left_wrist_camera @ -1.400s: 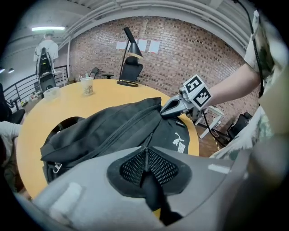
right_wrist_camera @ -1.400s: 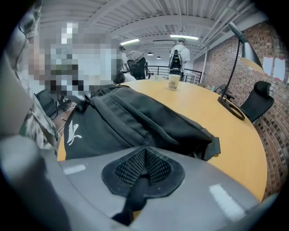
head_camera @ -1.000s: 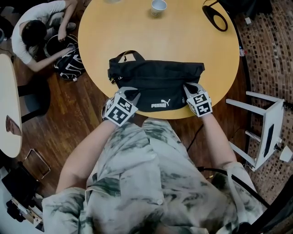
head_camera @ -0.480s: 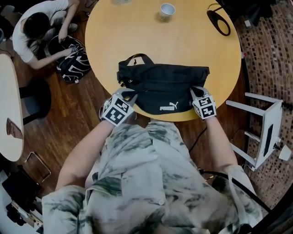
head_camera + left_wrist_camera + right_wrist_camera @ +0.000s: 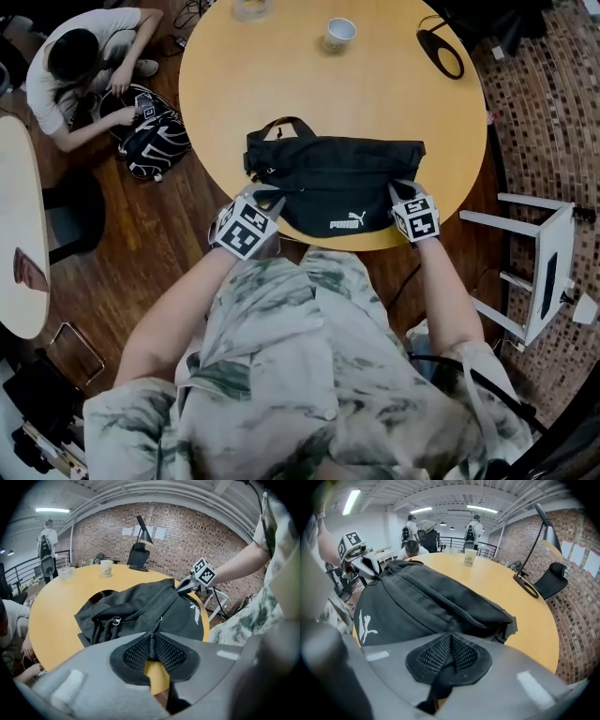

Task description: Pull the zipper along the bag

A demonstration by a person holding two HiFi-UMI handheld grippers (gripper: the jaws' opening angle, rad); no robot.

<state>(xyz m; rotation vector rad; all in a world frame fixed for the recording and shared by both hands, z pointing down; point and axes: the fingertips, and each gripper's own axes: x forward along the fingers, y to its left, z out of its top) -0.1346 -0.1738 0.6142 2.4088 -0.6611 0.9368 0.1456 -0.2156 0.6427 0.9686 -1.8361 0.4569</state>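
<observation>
Both closed tight: left hand-held gripper is pinching the bag by its zipper pull, right hand-held gripper is clamping the strap at the bag's opposite end.

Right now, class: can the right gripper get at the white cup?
Probably not: the right gripper is shut on the bag at the near edge; the cup stands across the table.

1. I see my short-sleeved shirt, pale with grey-green mottling, filling the head view toward 6 o'clock.
2. My left gripper and right gripper are grey-bodied with black mesh pads.
3. Both cubes carry black-and-white square markers.
</observation>
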